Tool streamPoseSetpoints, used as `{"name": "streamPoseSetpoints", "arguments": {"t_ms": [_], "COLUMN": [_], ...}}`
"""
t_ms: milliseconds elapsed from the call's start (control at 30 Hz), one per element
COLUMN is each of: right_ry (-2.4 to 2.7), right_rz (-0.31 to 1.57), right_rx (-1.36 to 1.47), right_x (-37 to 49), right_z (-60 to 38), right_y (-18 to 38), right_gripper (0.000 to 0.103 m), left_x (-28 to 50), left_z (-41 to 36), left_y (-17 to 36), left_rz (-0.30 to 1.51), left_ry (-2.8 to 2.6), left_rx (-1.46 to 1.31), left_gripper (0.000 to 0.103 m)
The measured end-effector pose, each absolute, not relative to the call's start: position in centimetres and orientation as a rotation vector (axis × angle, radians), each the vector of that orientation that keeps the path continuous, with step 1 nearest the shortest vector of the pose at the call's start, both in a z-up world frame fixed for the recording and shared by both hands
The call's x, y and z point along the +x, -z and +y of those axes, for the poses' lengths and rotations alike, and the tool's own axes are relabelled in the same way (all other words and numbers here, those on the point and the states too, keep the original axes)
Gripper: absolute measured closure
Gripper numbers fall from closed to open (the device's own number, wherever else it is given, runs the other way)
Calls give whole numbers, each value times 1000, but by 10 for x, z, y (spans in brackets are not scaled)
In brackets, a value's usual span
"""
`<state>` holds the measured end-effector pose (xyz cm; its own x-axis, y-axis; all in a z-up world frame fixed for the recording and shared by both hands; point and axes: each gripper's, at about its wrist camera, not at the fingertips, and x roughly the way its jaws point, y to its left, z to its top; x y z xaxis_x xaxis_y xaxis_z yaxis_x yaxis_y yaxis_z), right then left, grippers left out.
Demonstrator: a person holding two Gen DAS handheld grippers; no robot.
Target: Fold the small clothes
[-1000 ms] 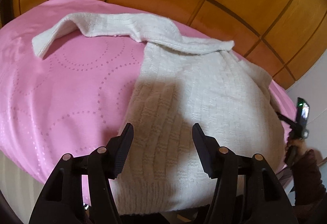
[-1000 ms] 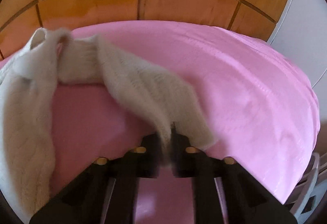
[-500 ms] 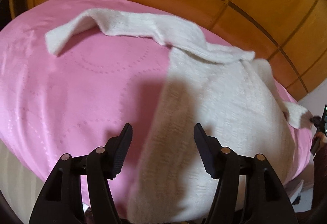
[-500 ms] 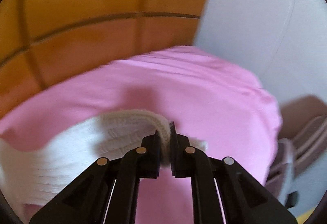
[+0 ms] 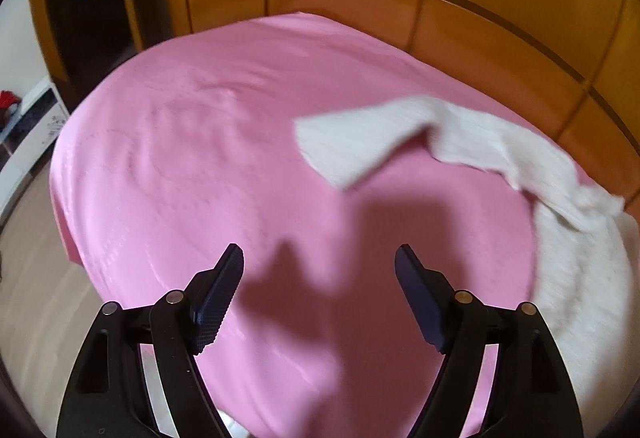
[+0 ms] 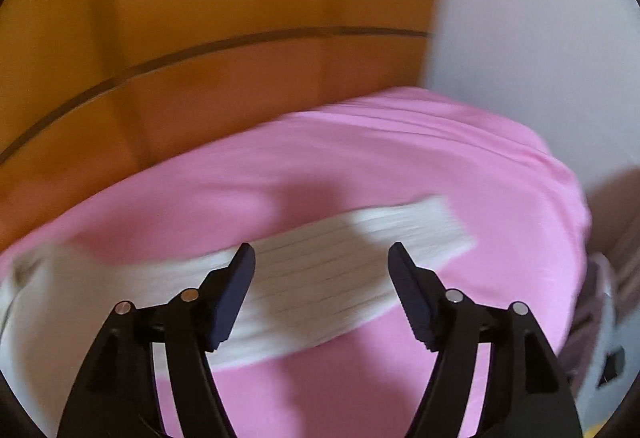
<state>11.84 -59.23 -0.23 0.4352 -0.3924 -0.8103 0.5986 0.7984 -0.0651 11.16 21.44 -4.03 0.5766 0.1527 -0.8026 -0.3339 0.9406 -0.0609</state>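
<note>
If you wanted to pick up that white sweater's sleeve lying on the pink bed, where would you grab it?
Probably at the sleeve's free cuff end, coming from above. It lies flat and straight on the pink bedsheet, so its edge can be pinched. The right hand-held gripper is above it, jaws opening, nothing gripped.

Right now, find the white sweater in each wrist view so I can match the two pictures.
Left wrist: the sweater lies at the right, one sleeve reaching toward the middle of the pink sheet.
Right wrist: the sweater runs from the left edge across the lower middle, its sleeve lying flat below the open right tongs.
Shared landmark: the wooden headboard behind the bed.
</note>
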Motion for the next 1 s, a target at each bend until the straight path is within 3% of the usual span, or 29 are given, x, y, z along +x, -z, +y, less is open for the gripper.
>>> {"name": "streamPoseSetpoints", "arguments": {"t_ms": [333, 400, 467, 533, 633, 733, 1000], "right_ry": [88, 12, -67, -135, -273, -407, -452], "right_rz": [1031, 1039, 1053, 1062, 1111, 1147, 1134], "right_rx": [281, 277, 295, 283, 282, 222, 105], "right_x": [144, 156, 171, 187, 209, 219, 281], "right_z": [-394, -363, -338, -308, -261, -212, -136], "right_y": [13, 13, 16, 23, 41, 56, 79], "right_gripper": [31, 38, 47, 59, 73, 80, 80], "left_x": [171, 187, 199, 203, 197, 181, 145], "left_z": [210, 203, 202, 205, 217, 238, 291], "left_y": [59, 66, 71, 66, 40, -2, -104], "left_rz": [864, 857, 878, 871, 820, 764, 665], "left_ry": [-234, -201, -181, -155, -124, -85, 41], "left_rx": [-127, -88, -72, -81, -98, -148, -352], "left_gripper": [26, 43, 86, 97, 98, 98, 98]}}
